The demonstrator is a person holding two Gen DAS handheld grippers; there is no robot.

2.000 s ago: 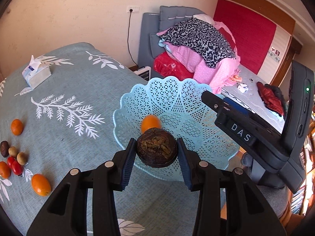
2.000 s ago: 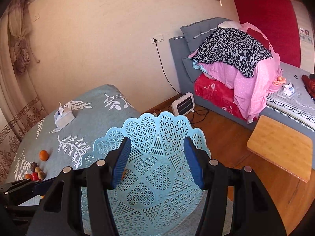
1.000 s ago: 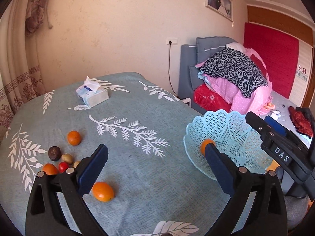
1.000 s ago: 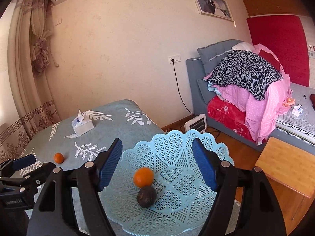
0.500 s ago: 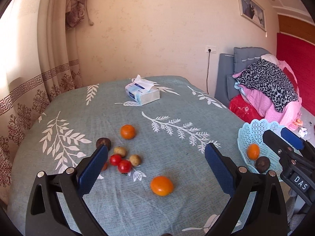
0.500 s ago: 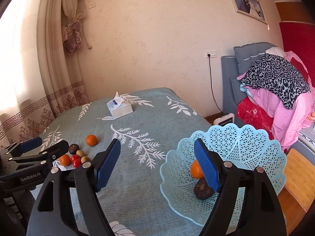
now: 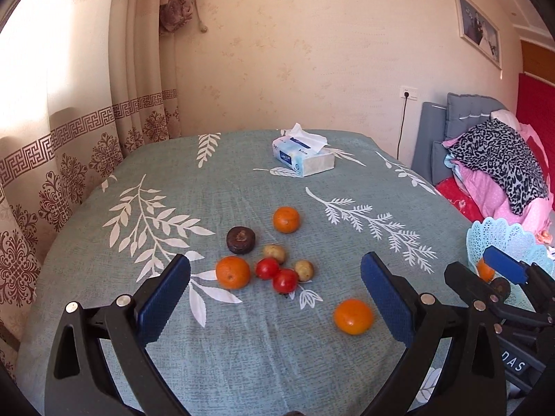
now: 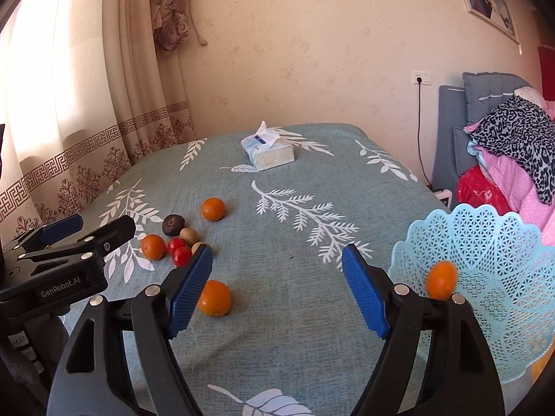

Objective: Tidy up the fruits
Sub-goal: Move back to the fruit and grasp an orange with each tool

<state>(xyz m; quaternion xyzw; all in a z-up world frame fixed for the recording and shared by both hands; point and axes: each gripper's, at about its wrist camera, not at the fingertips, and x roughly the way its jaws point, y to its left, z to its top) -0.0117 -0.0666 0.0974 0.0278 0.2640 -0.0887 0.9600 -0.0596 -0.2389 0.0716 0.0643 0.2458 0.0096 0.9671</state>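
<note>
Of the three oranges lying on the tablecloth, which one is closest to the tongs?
The lone orange nearest the basket, apart from the fruit cluster; the other two lie farther back.

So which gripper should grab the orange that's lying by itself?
Probably the right gripper. The lone orange lies just beside its left jaw, its jaws are open and empty, and the basket is on its side. The left gripper, also open, faces the fruit cluster.

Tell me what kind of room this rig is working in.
Most likely a home bedroom doubling as living space: a bed piled with bedding, a patterned curtain at a sunlit window, and a table with a leaf-print cloth holding fruit and a tissue box.
</note>
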